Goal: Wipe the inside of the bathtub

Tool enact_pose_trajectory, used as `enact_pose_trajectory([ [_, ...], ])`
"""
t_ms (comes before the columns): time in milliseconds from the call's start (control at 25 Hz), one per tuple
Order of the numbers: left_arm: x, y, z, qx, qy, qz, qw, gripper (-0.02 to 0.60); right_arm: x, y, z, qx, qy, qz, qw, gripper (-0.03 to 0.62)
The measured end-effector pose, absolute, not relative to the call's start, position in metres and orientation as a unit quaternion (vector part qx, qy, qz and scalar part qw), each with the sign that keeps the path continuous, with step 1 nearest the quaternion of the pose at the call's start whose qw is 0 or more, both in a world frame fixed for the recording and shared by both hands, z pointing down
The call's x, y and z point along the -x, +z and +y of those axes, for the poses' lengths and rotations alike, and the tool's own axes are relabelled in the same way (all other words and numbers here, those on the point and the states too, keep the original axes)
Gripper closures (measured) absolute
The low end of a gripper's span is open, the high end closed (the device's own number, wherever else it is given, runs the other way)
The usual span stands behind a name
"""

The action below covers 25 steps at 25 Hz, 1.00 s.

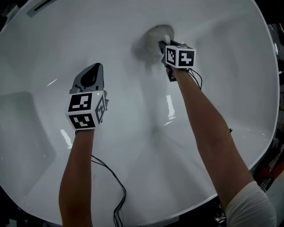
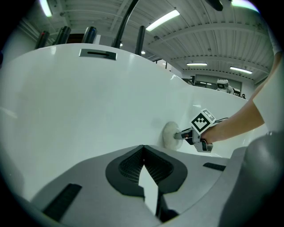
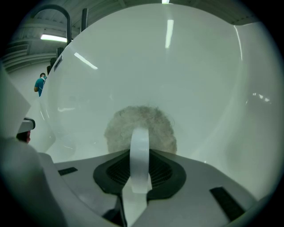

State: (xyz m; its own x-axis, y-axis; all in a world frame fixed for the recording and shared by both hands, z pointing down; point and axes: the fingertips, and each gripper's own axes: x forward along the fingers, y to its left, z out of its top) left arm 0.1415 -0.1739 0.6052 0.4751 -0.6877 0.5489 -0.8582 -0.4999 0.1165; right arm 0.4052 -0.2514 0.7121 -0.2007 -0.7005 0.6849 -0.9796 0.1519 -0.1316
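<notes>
Hovering left gripper (image 1: 94,68): my left fingers are closed tip to tip with nothing between them. The gripper hangs over the tub floor, below the slot plate and nearer to me than it, and I cannot see it touching any surface.
Slot plate (image 1: 42,7): a grey plate with a dark slit, high on the far wall at the left. I take every place from it.
Bathtub (image 1: 133,168): white and glossy, curving up on all sides from the floor under my arms to the wall that carries the slot plate.
Wiping pad (image 1: 153,40): round, fluffy and grey-white, well to the right of the slot plate and lower on the same far wall, its face flat against the enamel.
Strap (image 3: 140,150): a white band on the pad's back, running up between my right fingers.
Right gripper (image 1: 163,45): fingers clamped on the strap, with the pad straight ahead of the tips. It is farther from the slot plate than my left gripper.
Axis: the pad is round, so it has no long side. The line that counts runs from my right fingers through the strap into the wall.
Nearer hand: the right, which has the pad. The left is well apart from it, on the slot-plate side.
Next stroke, my guess: slide along the wall and turn the wrist with the curve so the pad's face stays flat.
</notes>
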Motion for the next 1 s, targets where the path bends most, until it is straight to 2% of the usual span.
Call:
enact_pose_trajectory([
  [1000,-0.129,0.611,-0.171,-0.827,0.199,-0.49,0.191,0.571,-0.399,0.714,-0.253,-0.566,0.275,-0.734,0.258,0.499],
])
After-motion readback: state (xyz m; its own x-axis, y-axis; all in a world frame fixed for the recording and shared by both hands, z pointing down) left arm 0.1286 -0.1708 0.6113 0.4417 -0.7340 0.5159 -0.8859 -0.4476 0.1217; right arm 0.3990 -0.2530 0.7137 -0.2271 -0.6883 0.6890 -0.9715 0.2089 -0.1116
